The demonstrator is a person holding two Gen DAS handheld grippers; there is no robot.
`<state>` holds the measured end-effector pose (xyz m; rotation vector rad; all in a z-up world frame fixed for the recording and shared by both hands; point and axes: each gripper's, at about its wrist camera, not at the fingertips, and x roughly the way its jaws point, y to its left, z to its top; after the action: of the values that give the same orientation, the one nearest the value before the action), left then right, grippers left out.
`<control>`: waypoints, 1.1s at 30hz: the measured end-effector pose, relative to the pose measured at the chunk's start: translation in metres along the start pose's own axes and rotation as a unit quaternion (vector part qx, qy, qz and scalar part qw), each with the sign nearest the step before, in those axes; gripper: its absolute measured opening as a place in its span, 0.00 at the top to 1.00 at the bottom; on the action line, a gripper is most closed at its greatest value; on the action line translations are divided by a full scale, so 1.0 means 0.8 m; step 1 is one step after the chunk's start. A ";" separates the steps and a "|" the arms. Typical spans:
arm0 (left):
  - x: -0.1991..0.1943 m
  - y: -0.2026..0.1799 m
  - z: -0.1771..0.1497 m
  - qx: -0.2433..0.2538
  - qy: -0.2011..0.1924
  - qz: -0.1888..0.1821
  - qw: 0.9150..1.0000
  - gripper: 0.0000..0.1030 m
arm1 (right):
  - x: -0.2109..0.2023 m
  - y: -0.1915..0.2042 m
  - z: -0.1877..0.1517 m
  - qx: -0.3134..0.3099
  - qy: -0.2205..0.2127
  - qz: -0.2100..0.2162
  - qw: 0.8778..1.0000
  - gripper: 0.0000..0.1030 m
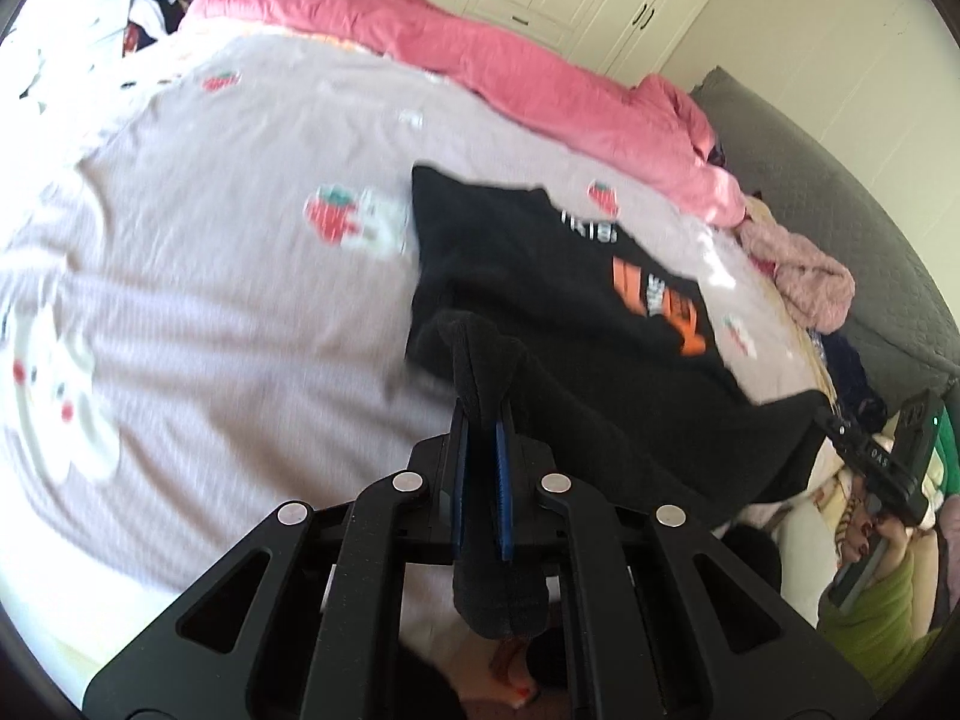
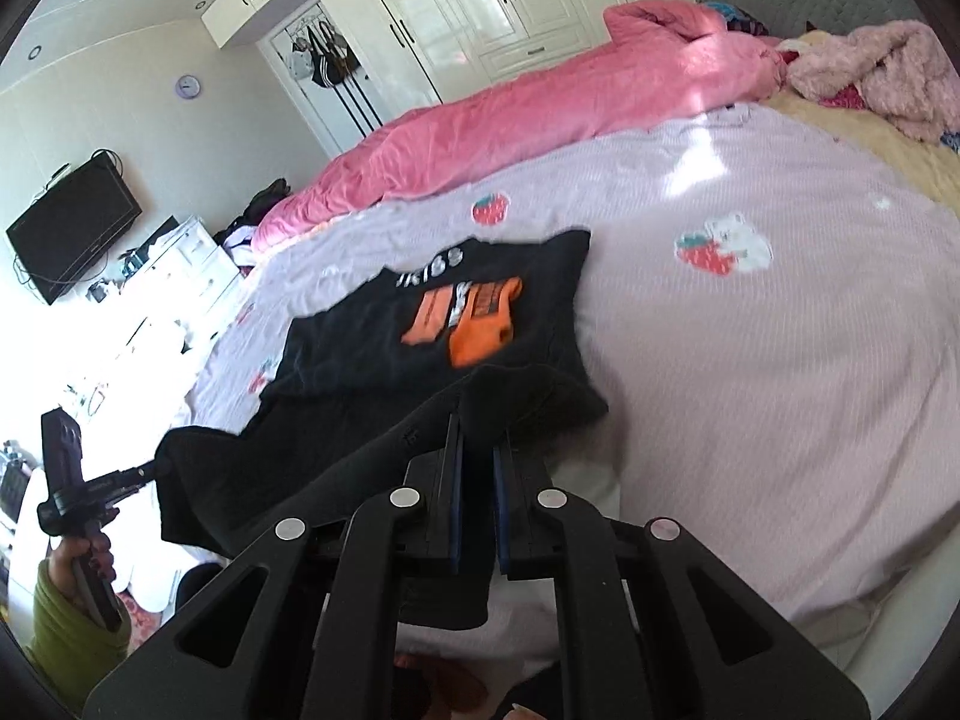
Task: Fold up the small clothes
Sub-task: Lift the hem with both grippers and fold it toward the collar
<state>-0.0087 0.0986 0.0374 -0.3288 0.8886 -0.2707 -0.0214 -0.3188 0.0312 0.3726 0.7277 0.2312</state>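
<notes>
Left claw (image 1: 480, 420) and right claw (image 2: 477, 438) clenched on near hem of black orange-printed cotton T-shirt (image 2: 444, 312), lifted over lilac strawberry-print bedspread (image 2: 750, 360).

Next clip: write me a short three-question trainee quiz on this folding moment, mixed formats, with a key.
1. True or false: both grippers are shut on the black garment.
2. Multiple choice: the print on the garment is A) green B) orange C) blue.
3. Fill in: the garment's far end lies on the lilac ____-patterned bedspread.

Key: 1 true: left gripper and right gripper each pinch a near edge. 2 B. 3 strawberry.
</notes>
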 end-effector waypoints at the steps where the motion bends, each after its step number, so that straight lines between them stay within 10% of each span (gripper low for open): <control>1: 0.006 -0.002 0.012 -0.001 -0.004 -0.001 1.000 0.98 | 0.004 -0.001 0.007 -0.001 -0.004 -0.001 1.000 0.93; 16: 0.098 0.009 0.086 -0.017 -0.017 0.060 0.998 0.97 | 0.099 -0.027 0.056 -0.007 0.004 -0.063 0.998 0.91; 19: 0.102 0.015 0.079 -0.030 -0.014 0.054 0.998 0.91 | 0.104 -0.030 0.051 0.004 0.008 -0.062 0.998 0.82; 22: 0.098 0.013 0.072 -0.029 -0.013 0.049 0.998 0.74 | 0.099 -0.032 0.047 0.017 0.011 -0.047 0.999 0.53; 33: 0.083 -0.012 0.032 -0.021 0.012 0.009 1.000 0.52 | 0.097 -0.010 0.009 0.016 0.053 -0.017 0.998 0.30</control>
<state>0.0513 0.0700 0.0088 -0.3574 0.9221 -0.2391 0.0405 -0.3023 -0.0143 0.3796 0.8412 0.2087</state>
